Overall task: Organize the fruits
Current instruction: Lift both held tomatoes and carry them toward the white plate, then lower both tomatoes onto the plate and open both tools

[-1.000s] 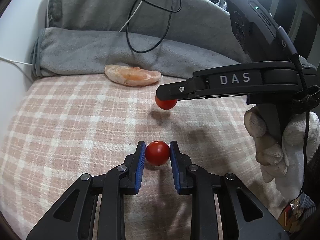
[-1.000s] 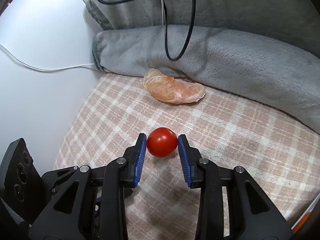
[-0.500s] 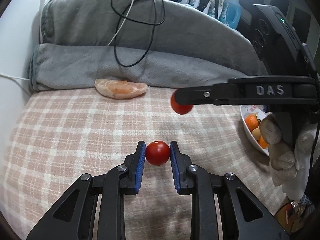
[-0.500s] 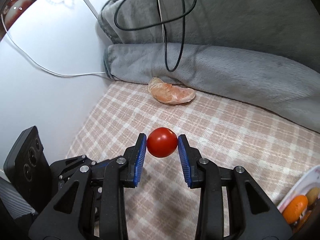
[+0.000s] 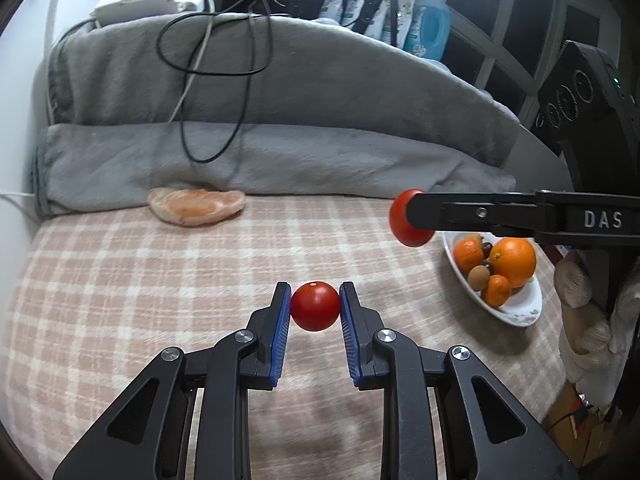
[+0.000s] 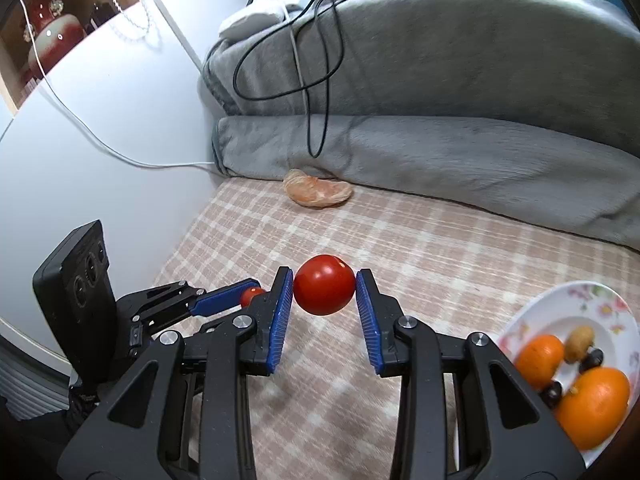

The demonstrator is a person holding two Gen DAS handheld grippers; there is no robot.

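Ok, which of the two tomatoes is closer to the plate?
The right tool's tomato, right beside the plate; the left tool's tomato sits farther back.

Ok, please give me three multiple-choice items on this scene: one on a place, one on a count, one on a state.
1. Where is the bowl of fruit?
A. on the checked cloth
B. on the grey blanket
C. in a tool

2. How many tomatoes are held in all?
A. none
B. one
C. two

3. What is the state of the left tool?
A. wide open
B. shut on a tomato
C. shut on nothing

Answers:
1 A: the bowl stands on the cloth.
2 C: the right tool grips a second tomato.
3 B: both blue pads press the fruit.
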